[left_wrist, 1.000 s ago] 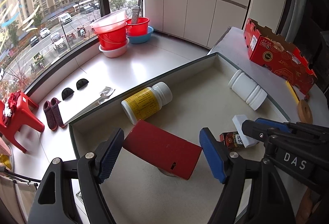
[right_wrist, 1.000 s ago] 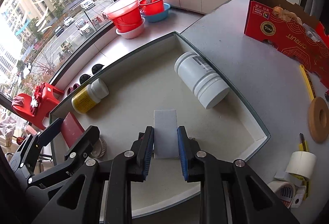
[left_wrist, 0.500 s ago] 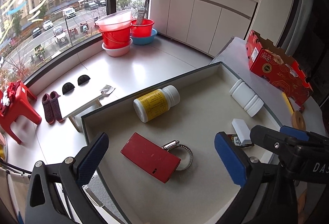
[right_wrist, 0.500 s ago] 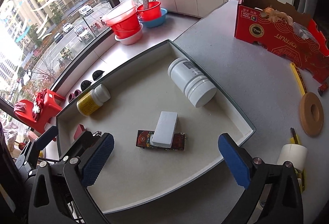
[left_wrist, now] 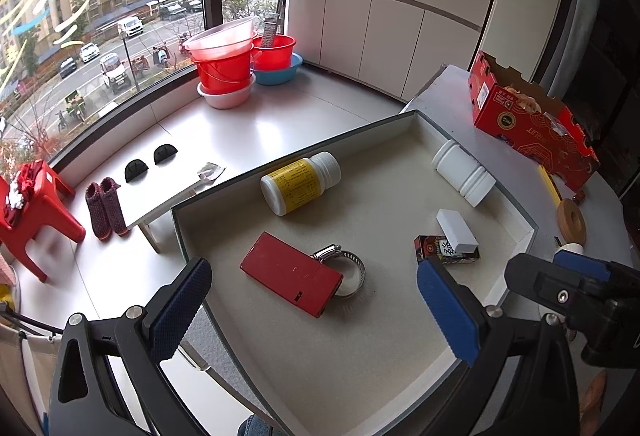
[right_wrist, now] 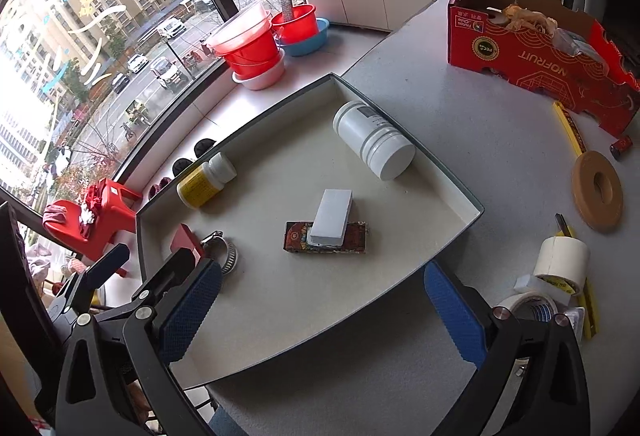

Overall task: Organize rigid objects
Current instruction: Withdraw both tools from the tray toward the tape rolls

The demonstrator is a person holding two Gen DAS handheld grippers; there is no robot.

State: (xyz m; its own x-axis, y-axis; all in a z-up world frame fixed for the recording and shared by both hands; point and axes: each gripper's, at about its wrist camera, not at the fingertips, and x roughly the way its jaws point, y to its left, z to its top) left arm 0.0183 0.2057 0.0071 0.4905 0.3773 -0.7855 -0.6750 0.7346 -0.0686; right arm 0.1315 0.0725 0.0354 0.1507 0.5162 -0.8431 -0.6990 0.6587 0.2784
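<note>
A shallow white tray (left_wrist: 516,256) (right_wrist: 456,188) holds the sorted items. A flat red box (left_wrist: 290,278) (right_wrist: 183,239) lies in it, resting partly on a metal hose clamp (left_wrist: 348,268) (right_wrist: 224,252). A small white block (left_wrist: 456,230) (right_wrist: 332,216) lies across a dark patterned little box (left_wrist: 430,248) (right_wrist: 356,236). A yellow-labelled bottle (left_wrist: 298,188) (right_wrist: 202,184) and a white jar (left_wrist: 462,172) (right_wrist: 372,140) lie on their sides. My left gripper (left_wrist: 312,310) hangs open above the tray's near side, holding nothing. My right gripper (right_wrist: 320,310) is open and empty over the tray's front edge.
A red cardboard box (left_wrist: 528,124) (right_wrist: 536,52) stands at the back right of the table. A wooden ring (right_wrist: 596,188), a yellow ruler (right_wrist: 568,128), and tape rolls (right_wrist: 560,262) lie right of the tray. Red buckets (left_wrist: 226,68) sit on the window ledge.
Both grippers opened wide and drew back upward. The left one let go of the red box, now lying on the hose clamp; the right one released the white block, now on the patterned box.
</note>
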